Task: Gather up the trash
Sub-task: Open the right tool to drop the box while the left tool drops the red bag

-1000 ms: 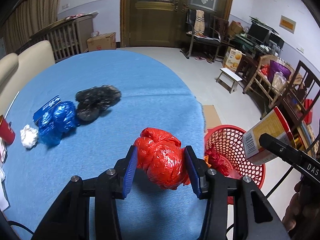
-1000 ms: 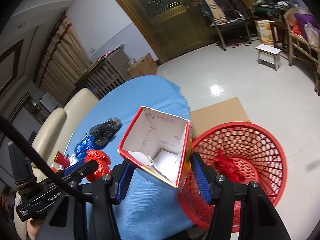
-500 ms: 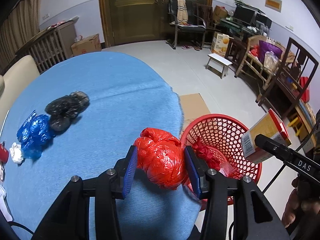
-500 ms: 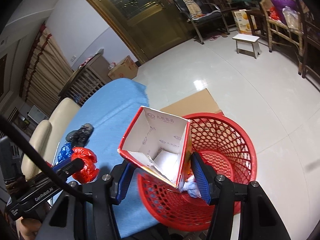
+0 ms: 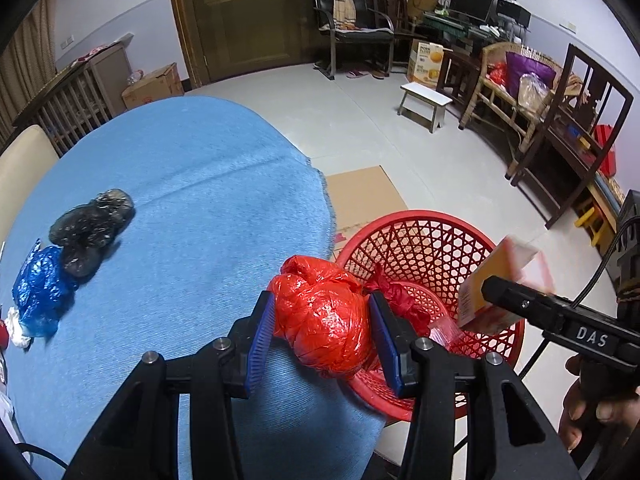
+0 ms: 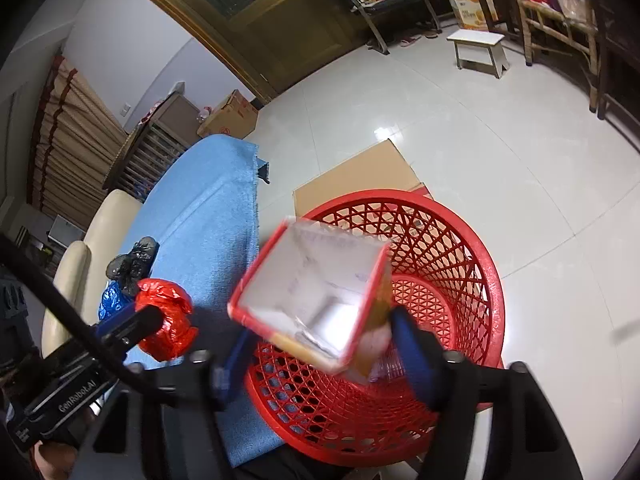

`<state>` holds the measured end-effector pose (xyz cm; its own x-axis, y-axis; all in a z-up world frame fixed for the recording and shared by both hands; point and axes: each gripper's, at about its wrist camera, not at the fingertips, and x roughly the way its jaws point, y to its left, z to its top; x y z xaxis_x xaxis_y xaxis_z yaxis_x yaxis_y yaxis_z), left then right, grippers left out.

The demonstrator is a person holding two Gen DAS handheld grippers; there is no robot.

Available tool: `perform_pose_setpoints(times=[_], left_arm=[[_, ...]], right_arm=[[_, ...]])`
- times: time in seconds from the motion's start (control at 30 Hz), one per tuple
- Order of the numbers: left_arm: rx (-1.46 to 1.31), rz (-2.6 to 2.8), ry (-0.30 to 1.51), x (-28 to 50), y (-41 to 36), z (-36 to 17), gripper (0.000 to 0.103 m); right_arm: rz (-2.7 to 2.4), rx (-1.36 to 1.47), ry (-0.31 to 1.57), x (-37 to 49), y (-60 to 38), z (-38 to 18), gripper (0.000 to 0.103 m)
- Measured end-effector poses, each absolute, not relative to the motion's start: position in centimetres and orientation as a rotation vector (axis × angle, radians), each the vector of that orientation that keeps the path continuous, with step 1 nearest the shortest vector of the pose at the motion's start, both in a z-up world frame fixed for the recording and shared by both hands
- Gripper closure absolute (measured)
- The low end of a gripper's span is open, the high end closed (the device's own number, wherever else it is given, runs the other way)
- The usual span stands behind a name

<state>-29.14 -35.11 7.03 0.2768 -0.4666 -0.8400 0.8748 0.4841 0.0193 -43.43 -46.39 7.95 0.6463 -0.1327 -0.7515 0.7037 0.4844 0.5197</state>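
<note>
Left tongs (image 5: 322,322) first: the blue pads (image 5: 259,330) are pinching a crumpled red plastic bag (image 5: 324,318), one pad on each flank, gap only moderate. The bundle hangs over the near edge of the blue-clothed worktop (image 5: 192,208), just beside the rim of the red mesh basket (image 5: 430,254) on the floor. From the right wrist view the same red bag (image 6: 166,330) shows at the tip of the left tool, over the cloth edge and not yet over the basket (image 6: 460,264).

Over to the right tongs (image 6: 316,346), and here the jaws have just been opening. Between them is an open cardboard box (image 6: 310,290), red-edged with a pale inside and an orange side, blurred and tilted, sitting above the basket's mouth. The pads stand apart from the box walls now, the right pad (image 6: 408,346) clear of the orange side, so the box is loose between them rather than gripped. The left wrist view catches the box (image 5: 500,284) blurred at the far fingertip of the right tongs, right over the basket rim.

Inside the basket some red plastic lies at the bottom. Back on the worktop, a black bag (image 5: 90,230) and a blue bag (image 5: 38,294) sit touching each other, well apart from both tools, with a small white wad (image 5: 14,322) at the blue bag's side.
</note>
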Motion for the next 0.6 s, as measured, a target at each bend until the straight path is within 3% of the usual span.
perform_pose_setpoints(times=[0.3, 0.4, 0.43, 0.47, 0.6], left_arm=[[0.574, -1.023, 0.949, -30.4, -37.6, 5.6, 0.052], [0.593, -1.051, 0.98, -31.2, -38.8, 5.1, 0.037], [0.607, -1.063, 0.986, -31.7, -39.2, 4.9, 0.026], [0.622, -1.073, 0.988, -32.0, -39.5, 4.7, 0.022], [0.697, -1.125, 1.008, -33.6, -40.2, 3.8, 0.022]], right_arm=[[-0.624, 0.973, 0.653, -45.5, -48.3, 8.3, 0.025], [-0.65, 0.978, 0.637, -46.4, -48.6, 8.8, 0.025], [-0.658, 0.979, 0.633, -46.7, -48.7, 8.9, 0.025], [-0.665, 0.98, 0.629, -47.0, -48.9, 9.0, 0.025], [-0.689, 0.979, 0.62, -47.7, -49.2, 9.5, 0.025]])
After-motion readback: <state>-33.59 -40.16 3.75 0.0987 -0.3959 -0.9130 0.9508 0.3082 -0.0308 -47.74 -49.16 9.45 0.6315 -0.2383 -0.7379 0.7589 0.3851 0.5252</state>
